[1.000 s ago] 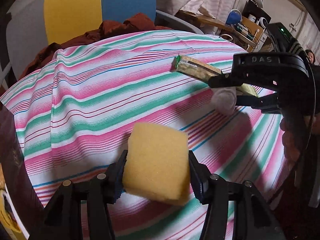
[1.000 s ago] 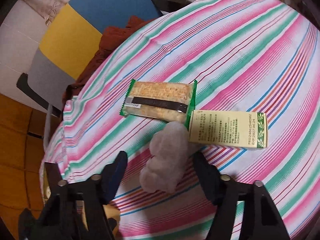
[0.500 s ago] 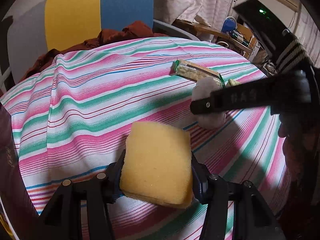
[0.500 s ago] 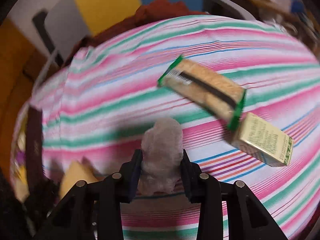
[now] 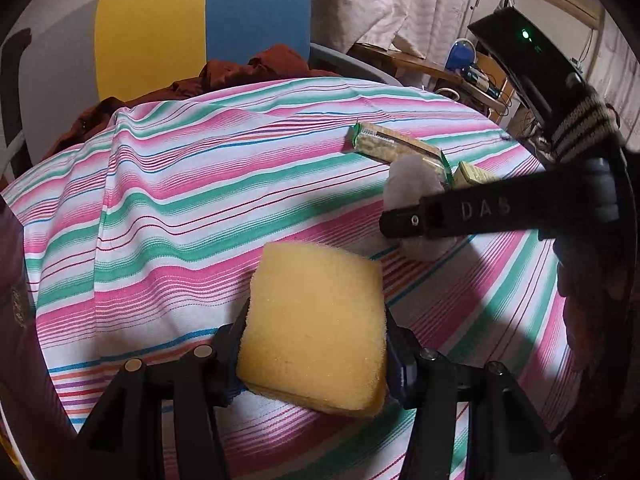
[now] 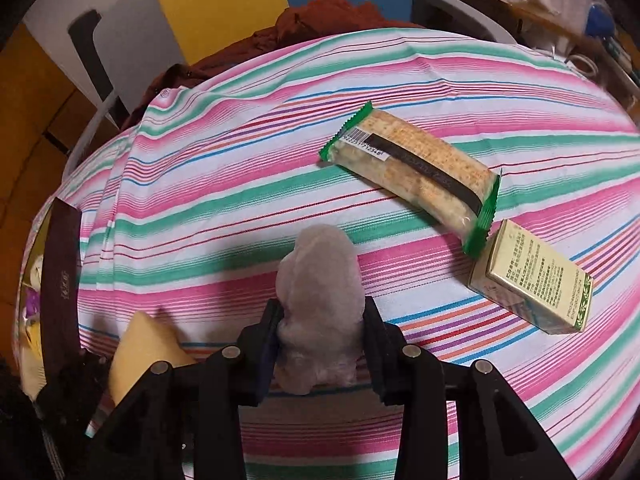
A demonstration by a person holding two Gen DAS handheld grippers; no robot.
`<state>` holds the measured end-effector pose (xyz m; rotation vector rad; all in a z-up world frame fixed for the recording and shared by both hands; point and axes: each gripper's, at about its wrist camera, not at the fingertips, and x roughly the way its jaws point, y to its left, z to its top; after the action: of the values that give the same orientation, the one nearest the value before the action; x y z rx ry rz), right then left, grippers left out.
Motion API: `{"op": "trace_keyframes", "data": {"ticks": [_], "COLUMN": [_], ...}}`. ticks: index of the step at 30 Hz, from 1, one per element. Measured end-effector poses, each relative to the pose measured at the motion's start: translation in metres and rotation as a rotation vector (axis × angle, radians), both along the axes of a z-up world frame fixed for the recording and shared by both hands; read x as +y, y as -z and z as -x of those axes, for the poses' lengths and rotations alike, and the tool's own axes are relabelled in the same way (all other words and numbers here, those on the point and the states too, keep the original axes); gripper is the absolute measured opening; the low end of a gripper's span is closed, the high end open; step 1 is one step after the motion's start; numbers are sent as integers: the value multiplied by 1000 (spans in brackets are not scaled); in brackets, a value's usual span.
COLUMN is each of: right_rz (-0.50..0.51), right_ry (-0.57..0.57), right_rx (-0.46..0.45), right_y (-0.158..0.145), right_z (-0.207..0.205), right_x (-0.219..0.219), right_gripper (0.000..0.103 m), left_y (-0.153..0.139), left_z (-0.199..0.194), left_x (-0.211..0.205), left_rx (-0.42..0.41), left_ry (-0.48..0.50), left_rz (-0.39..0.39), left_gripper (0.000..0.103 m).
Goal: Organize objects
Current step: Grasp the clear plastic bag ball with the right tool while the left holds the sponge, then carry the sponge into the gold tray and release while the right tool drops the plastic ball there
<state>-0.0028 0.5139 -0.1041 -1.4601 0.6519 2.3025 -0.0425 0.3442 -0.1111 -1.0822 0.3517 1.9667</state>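
Note:
My left gripper [image 5: 314,336] is shut on a yellow sponge [image 5: 316,328], held above the striped tablecloth [image 5: 180,208]. My right gripper [image 6: 320,332] is shut on a pale grey fluffy ball [image 6: 320,300], lifted over the cloth; from the left wrist view that same ball [image 5: 412,184] shows behind the right gripper's black arm. A cracker packet with green ends [image 6: 416,176] lies on the cloth beyond it, with a small cream box [image 6: 532,280] to its right. The sponge [image 6: 140,348] appears at lower left in the right wrist view.
A chair with yellow and blue back panels [image 5: 204,28] stands behind the table, with a rust-brown cloth [image 5: 240,72] on its seat. A dark brown box edge [image 6: 60,272] sits at the table's left. Cluttered shelves [image 5: 472,72] lie at far right.
The right gripper went from open around the fluffy ball to shut on it and lifted it. The left gripper keeps the sponge and has shifted slightly.

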Motion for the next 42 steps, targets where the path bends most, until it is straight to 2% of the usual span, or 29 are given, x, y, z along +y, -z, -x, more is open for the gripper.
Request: {"op": "trace_keyframes", "data": {"ticks": [8,13,16,20,26,31,36,42], "right_rz": [-87,-50,-23,-32,-50,-91,-114,-126], "right_ry": [-41,-27,-69,-121,-194,-238,-220,-223], "right_rx": [-59,-29,2,15,105,131,146,203], "right_y": [-2,-5,-7,-11,-27,-36,-41,-59], "right_z": [5,1,7,8,13,11,10,5], "right_x": [-11,-7,-13,-24,-44,-58,-63,-85], "right_gripper": [35,34,34,34,34,35,35,35], "left_y": [0,-4,-13,-33,-71,-95,-110,-111], "left_z": [-5,-8,-12,-20,-28,-25,-12,8], "left_x": [5,3,-7,-26,-67,-110,-170,-242], "left_rx": [50,58,36,56,98,123,135,127], "left_ry": [0,-15,-42,-67,-140,-216,-353,-540], "left_rz": [39,55,42,4,-61,-98,-131,-148], "left_gripper": [55,53,53,53,53,53,53,53]}}
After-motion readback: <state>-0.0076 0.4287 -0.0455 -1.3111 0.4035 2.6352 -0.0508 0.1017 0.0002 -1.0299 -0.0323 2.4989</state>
